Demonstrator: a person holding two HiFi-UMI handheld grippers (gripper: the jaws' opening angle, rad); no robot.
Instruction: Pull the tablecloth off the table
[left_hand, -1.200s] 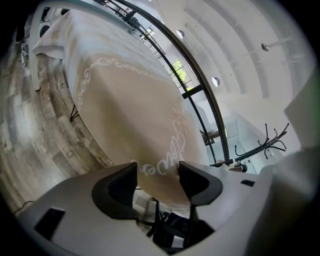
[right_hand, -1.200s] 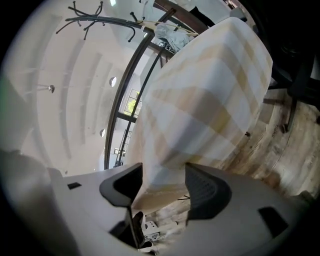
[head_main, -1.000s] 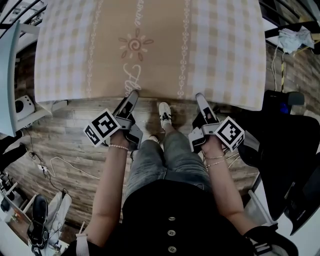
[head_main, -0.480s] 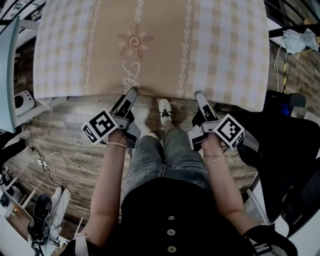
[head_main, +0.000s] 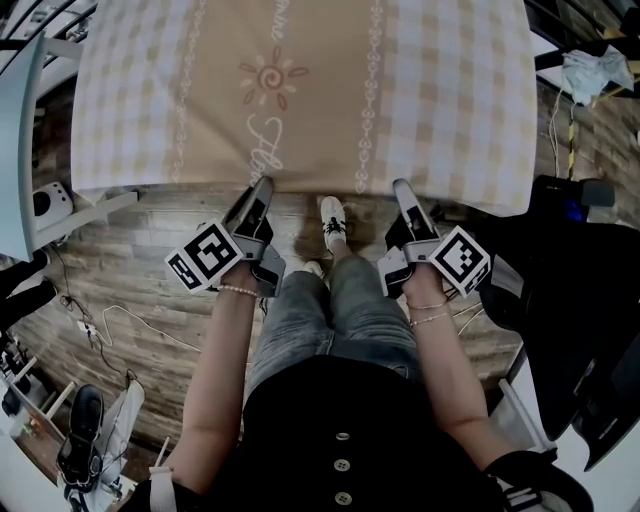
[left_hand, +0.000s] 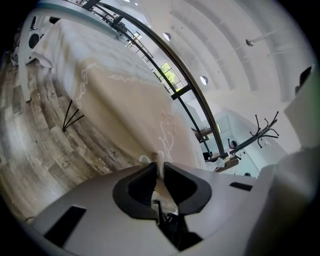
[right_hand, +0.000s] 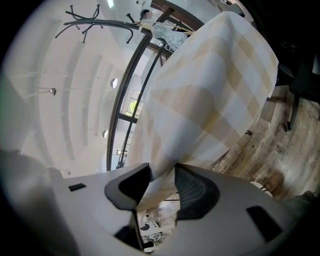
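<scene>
Bright, even indoor light; fisheye warp, dark vignetted corners.

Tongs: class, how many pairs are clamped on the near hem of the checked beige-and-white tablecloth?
2. The left tongs pinch the checked beige-and-white tablecloth at its hem below the plain beige centre strip. The right tongs pinch the same hem further right. No others are visible.

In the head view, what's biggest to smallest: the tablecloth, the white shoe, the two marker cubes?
1. Tablecloth.
2. Left cube and right cube: alike, unranked.
3. White shoe, though it's farther from the camera.
</scene>
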